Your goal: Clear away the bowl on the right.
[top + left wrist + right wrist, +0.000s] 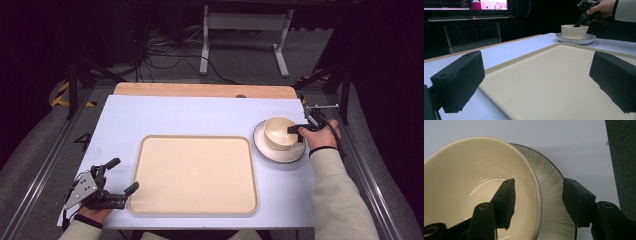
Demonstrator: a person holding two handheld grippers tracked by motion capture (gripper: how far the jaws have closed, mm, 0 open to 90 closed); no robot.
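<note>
So the big cream tray (194,174) sits dead centre on the pale table (165,115) with nothing on it, so I'd say this is early days. The white plate (265,149) is out at about 3 o'clock from the tray, and the cream bowl (278,132) stands on it. The right gripper (537,195) straddles the bowl's rim, one jaw inside, one outside over the plate, pads not pressing yet, so no grip and no lift so far. The left gripper (119,176) waits at the tray's 8 o'clock corner, jaws wide apart, holding nothing. Path to the tray looks clear; the plate could get nudged though.
</note>
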